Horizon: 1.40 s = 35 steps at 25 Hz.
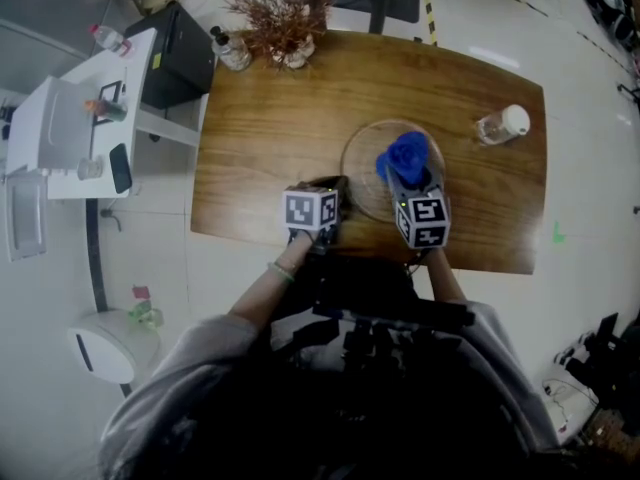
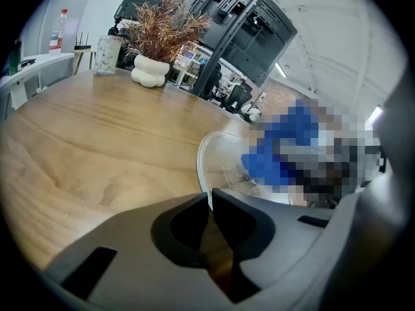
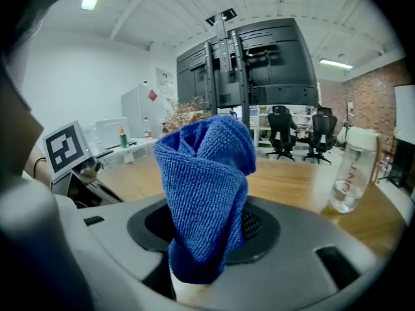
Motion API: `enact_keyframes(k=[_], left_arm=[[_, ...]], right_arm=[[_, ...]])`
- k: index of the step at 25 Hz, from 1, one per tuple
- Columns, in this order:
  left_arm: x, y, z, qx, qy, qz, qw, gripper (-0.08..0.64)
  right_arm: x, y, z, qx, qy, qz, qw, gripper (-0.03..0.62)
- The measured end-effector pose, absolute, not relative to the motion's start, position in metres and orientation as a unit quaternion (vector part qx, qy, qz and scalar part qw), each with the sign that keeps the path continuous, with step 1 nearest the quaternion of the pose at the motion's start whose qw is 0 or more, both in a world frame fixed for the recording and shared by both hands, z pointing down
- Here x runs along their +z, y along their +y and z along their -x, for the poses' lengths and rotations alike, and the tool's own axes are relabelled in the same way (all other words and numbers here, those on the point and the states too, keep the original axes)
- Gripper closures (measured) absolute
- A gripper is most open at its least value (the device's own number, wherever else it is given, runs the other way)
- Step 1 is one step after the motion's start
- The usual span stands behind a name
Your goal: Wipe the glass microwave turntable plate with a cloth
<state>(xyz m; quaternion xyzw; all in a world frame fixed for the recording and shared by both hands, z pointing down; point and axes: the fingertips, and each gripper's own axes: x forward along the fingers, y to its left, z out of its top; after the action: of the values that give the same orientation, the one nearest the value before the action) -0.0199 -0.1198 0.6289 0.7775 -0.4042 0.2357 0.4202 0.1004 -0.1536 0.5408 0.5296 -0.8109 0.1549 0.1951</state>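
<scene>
The round glass turntable plate (image 1: 362,156) lies on the wooden table (image 1: 270,138), right of its middle. My left gripper (image 1: 336,192) sits at the plate's near-left rim. In the left gripper view its jaws (image 2: 209,203) are shut on the thin edge of the plate (image 2: 219,164). My right gripper (image 1: 411,182) hovers over the plate's near right part, shut on a bunched blue cloth (image 1: 405,156). The cloth (image 3: 207,186) stands up out of the right gripper (image 3: 205,264) and hides its fingertips. A mosaic patch covers part of the left gripper view.
A clear water bottle (image 1: 501,125) with a white cap lies at the table's right; it also shows as the bottle (image 3: 347,173). A dried plant in a white vase (image 1: 283,30) and a small jar (image 1: 232,52) stand at the far edge. A white side table (image 1: 85,118) is at left.
</scene>
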Motion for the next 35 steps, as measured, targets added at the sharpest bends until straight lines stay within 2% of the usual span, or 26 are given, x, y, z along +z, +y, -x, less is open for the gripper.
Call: enact_keyframes(k=[5,9,17,29,35], left_arm=[[0.627,-0.119,0.018,0.235,-0.402,-0.778,0.422,0.531],[0.628,-0.119,0.019,0.236,-0.402,-0.777,0.423,0.531],[0.628,-0.118,0.020,0.237,-0.401,-0.778,0.422,0.531],[0.628,-0.119,0.020,0.236,-0.400,-0.778,0.423,0.531],[0.627,-0.119,0.021,0.237,-0.403,-0.778,0.419,0.531]], right_arm=[[0.546,-0.147,-0.028,0.167,-0.846,-0.467,0.197,0.402],[0.557,-0.140,-0.020,0.156,-0.848,-0.457,0.217,0.401],[0.556,-0.131,-0.070,0.151,-0.831,-0.485,0.227,0.400],[0.556,-0.109,-0.194,0.130,-0.771,-0.573,0.244,0.400],[0.556,-0.105,-0.204,0.154,-0.745,-0.606,0.231,0.400]])
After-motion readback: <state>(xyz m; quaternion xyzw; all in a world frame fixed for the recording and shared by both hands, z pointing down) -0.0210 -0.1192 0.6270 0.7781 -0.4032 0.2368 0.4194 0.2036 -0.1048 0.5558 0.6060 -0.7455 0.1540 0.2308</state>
